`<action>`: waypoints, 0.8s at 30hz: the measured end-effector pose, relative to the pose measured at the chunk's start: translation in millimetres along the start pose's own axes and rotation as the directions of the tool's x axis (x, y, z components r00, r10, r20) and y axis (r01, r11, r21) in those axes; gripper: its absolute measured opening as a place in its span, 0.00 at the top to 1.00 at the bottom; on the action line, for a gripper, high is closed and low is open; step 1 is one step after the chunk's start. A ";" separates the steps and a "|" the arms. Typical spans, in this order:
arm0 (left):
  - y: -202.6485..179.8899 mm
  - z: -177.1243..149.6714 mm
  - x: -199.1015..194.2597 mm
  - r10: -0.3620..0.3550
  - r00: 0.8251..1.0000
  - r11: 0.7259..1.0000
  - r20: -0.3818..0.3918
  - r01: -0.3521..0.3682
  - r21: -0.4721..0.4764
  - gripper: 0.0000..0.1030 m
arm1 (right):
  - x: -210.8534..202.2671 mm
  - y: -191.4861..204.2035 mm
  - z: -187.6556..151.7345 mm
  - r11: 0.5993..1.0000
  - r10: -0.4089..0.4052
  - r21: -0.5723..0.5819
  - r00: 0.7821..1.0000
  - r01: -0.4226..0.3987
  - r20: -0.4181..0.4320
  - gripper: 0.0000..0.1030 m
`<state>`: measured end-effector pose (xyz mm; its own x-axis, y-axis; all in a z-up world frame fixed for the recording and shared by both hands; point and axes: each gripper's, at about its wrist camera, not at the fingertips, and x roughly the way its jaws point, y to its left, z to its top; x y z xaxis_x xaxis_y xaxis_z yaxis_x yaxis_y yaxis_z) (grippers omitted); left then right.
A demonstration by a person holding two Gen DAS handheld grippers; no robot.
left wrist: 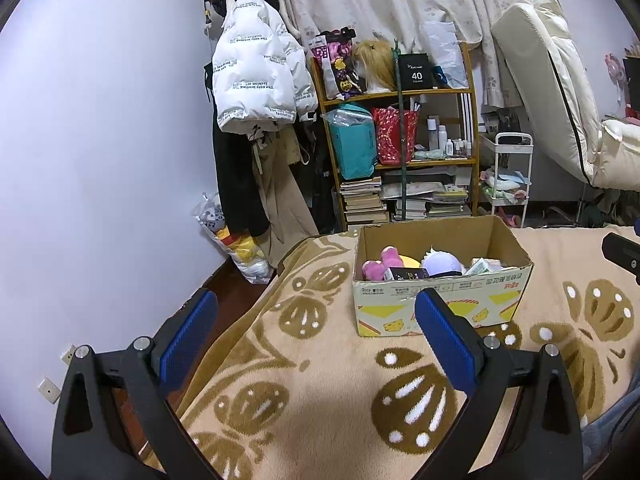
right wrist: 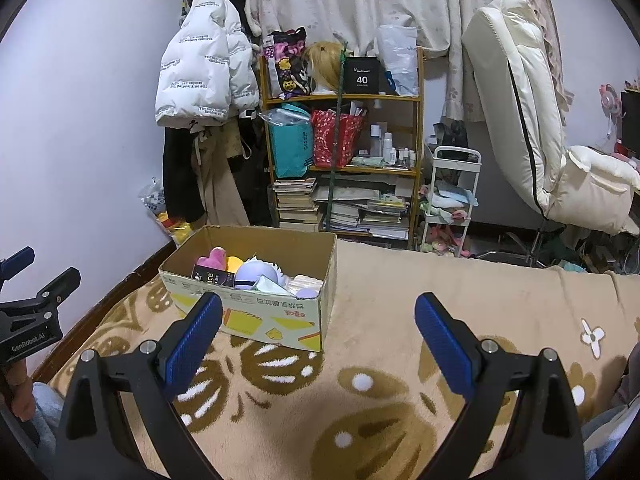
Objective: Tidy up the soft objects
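An open cardboard box (left wrist: 440, 300) (right wrist: 256, 312) stands on the beige patterned blanket (left wrist: 320, 380) (right wrist: 380, 360). Inside lie a pink plush (left wrist: 382, 264) (right wrist: 214, 258), a pale lavender plush (left wrist: 442, 262) (right wrist: 258, 272), something yellow and a small dark carton. My left gripper (left wrist: 316, 304) is open, empty, held short of the box's near left corner. My right gripper (right wrist: 320, 308) is open and empty too, facing the box's right end. The left gripper's body (right wrist: 36, 312) shows at the left edge of the right wrist view.
Behind the bed stand a wooden shelf (left wrist: 400, 128) (right wrist: 344, 136) with bags and books, hanging coats (left wrist: 256, 80) (right wrist: 204, 68), a small white cart (left wrist: 508, 172) (right wrist: 452, 196) and a cream recliner (left wrist: 560, 92) (right wrist: 552, 128). A filled plastic bag (left wrist: 236, 240) sits on the floor by the wall.
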<state>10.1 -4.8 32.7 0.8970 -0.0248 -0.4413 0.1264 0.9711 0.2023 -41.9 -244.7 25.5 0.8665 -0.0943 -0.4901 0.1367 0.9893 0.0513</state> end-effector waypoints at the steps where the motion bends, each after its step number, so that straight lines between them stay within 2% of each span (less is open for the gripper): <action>1: 0.2 0.1 0.1 0.001 1.000 1.000 0.003 -0.001 -0.002 0.05 | -0.3 -0.3 -0.2 1.000 0.000 -0.002 1.000 0.000 -0.001 0.02; 24: 0.1 -4.4 2.4 -0.003 1.000 1.000 0.002 0.003 -0.001 0.05 | 1.2 -0.8 -0.8 1.000 -0.002 -0.006 1.000 0.002 -0.005 0.02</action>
<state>10.4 -3.6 27.8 0.8975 -0.0281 -0.4402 0.1284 0.9714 0.1999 -41.4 -245.5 24.2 0.8638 -0.0955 -0.4948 0.1352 0.9898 0.0451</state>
